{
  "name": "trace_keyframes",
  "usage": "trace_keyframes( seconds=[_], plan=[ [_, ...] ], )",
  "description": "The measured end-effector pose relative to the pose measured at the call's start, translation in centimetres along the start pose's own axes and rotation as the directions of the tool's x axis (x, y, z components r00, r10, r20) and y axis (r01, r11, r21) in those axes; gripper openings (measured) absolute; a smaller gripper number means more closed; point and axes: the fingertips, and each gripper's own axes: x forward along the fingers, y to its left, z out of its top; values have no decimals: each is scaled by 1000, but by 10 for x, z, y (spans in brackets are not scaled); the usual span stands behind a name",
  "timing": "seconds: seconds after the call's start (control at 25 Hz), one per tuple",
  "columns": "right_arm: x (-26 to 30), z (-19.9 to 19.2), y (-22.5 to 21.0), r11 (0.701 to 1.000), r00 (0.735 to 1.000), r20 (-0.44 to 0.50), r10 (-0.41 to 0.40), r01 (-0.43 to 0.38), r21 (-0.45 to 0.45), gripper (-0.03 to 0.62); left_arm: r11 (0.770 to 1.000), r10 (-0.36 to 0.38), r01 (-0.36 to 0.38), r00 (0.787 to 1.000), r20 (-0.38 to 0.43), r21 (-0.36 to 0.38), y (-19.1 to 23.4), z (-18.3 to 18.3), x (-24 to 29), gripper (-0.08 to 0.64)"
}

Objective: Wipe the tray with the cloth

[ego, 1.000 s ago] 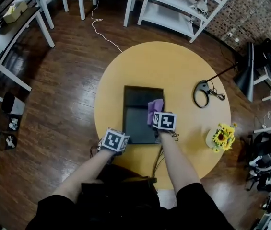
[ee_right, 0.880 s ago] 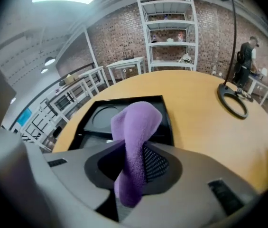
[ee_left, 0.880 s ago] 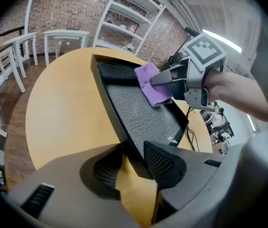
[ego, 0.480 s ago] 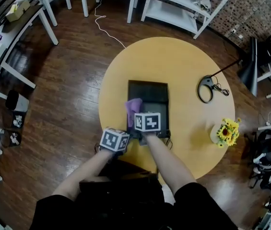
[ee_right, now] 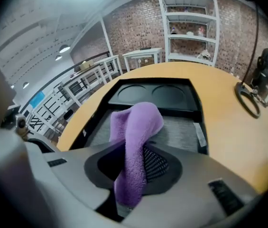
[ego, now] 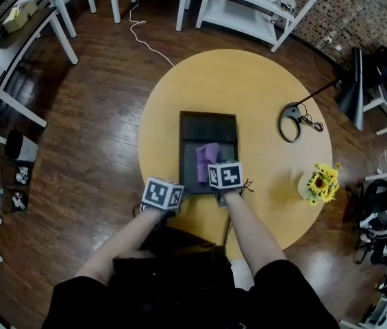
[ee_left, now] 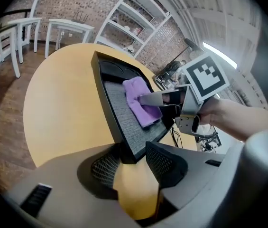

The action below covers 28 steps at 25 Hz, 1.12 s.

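While the right gripper (ee_right: pixel 134 163) clamps the cloth (ee_right: pixel 136 122) on the tray (ee_right: pixel 171 96), wiping seems midway; the left gripper (ee_left: pixel 129 163), jaws just opening, loosely straddles the tray's corner.

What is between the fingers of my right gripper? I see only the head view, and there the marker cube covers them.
Observer: The purple cloth. The right gripper is shut on it, and the cloth's free end lies on the tray.
Operator: And the left gripper, does it hold the tray?
Observer: No. The left gripper has just been opening. The tray's near corner stands between its fingers, but they do not pinch it.
Operator: What does the tray's floor look like up close?
Observer: The near part is gray and textured, and the far end has two round hollows.
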Motion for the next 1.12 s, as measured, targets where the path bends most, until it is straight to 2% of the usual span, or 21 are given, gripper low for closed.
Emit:
trace_keyframes(
  seconds=[0.12, 0.24, 0.32, 0.44, 0.52, 0.6, 0.68, 0.76, 0.84, 0.92, 1.0, 1.12],
  plan=[
    [-10, -9, -35, 998, 999, -1, -46, 46, 43, 95, 1000, -2, 2, 1000, -8, 2, 0, -1, 1, 169],
    [-17, -17, -54, 995, 996, -21, -86, 86, 46, 95, 1000, 2, -2, 1000, -13, 15, 0, -1, 0, 169],
    [-18, -17, -57, 993, 992, -41, -120, 120, 6, 95, 1000, 4, -4, 1000, -12, 18, -1, 0, 0, 169],
    [-21, -5, -50, 978, 983, -23, -180, 176, -109, 95, 1000, 9, -9, 1000, -10, 25, -3, 0, 1, 167],
    [-23, -8, -53, 980, 983, -41, -182, 177, -95, 94, 1000, 15, -15, 1000, 20, 21, 1, 10, -2, 158],
    [-27, -10, -49, 992, 992, -33, -125, 125, -4, 94, 1000, 21, -20, 995, 94, -7, 14, 39, -8, 156],
    [-32, -2, -30, 995, 999, 34, -28, 24, 97, 94, 998, 45, -38, 984, 171, -47, 35, 78, -12, 156],
    [-33, 3, -3, 979, 993, 96, 63, -80, 188, 94, 995, 76, -60, 975, 209, -79, 53, 112, -9, 156],
    [-29, 0, 25, 954, 985, 113, 130, -156, 257, 94, 994, 101, -91, 976, 192, -60, 64, 130, 2, 156],
    [-24, -9, 52, 944, 981, 83, 173, -189, 271, 94, 991, 128, -131, 979, 161, 6, 70, 137, 15, 156],
    [-18, -17, 75, 953, 982, 40, 187, -191, 234, 94, 989, 124, -133, 983, 137, 60, 71, 139, 26, 156],
    [-11, -19, 91, 970, 984, -5, 177, -174, 171, 94, 986, 122, -130, 989, 79, 105, 73, 133, 41, 155]
  ],
)
